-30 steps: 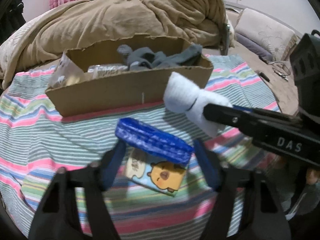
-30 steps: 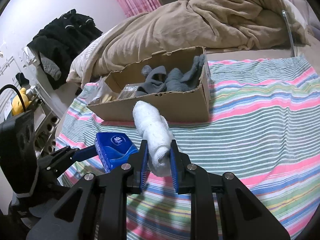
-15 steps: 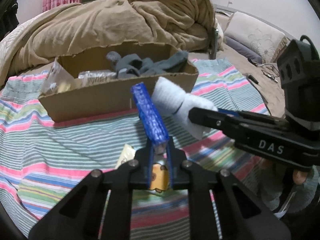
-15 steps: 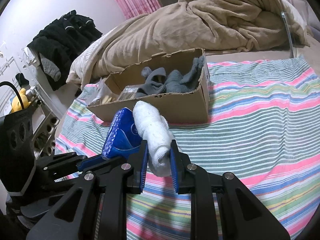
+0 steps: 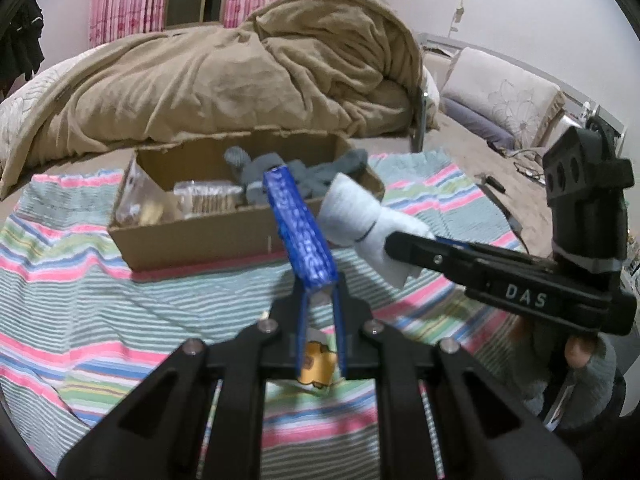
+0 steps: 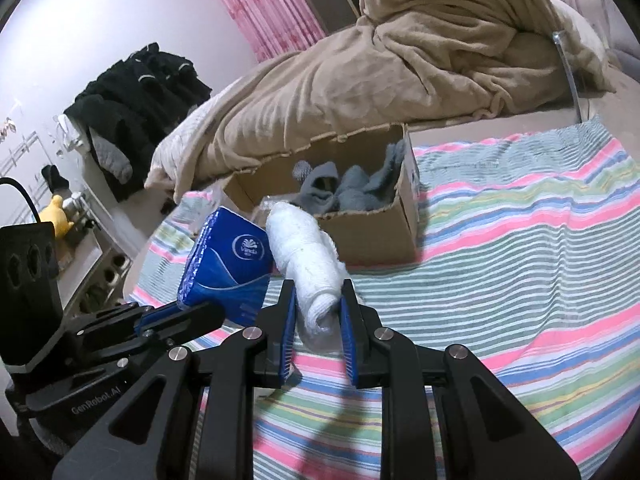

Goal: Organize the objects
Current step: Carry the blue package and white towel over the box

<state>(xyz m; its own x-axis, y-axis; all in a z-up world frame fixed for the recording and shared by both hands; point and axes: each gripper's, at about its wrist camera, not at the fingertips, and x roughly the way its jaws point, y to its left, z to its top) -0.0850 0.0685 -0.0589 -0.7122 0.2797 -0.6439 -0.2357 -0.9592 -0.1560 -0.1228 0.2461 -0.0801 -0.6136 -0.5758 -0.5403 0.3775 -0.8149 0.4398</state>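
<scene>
My left gripper (image 5: 318,300) is shut on a blue tissue pack (image 5: 300,228) and holds it up above the striped blanket (image 5: 80,300). The pack also shows in the right wrist view (image 6: 230,264). My right gripper (image 6: 318,312) is shut on a rolled white sock (image 6: 306,264), seen too in the left wrist view (image 5: 360,220). Both are held in front of an open cardboard box (image 5: 200,236), which also shows in the right wrist view (image 6: 368,232). It holds grey socks (image 5: 304,172) and clear snack packets (image 5: 208,196).
A small packet with a cartoon animal (image 5: 316,364) lies on the blanket under my left gripper. A tan duvet (image 5: 240,72) is heaped behind the box. Dark clothes (image 6: 136,88) hang at the left; a pillow (image 5: 500,100) lies far right.
My left gripper closed on the blue tissue pack and lifted it off the blanket toward the box. The right gripper stayed shut on the white sock, held nearly still.
</scene>
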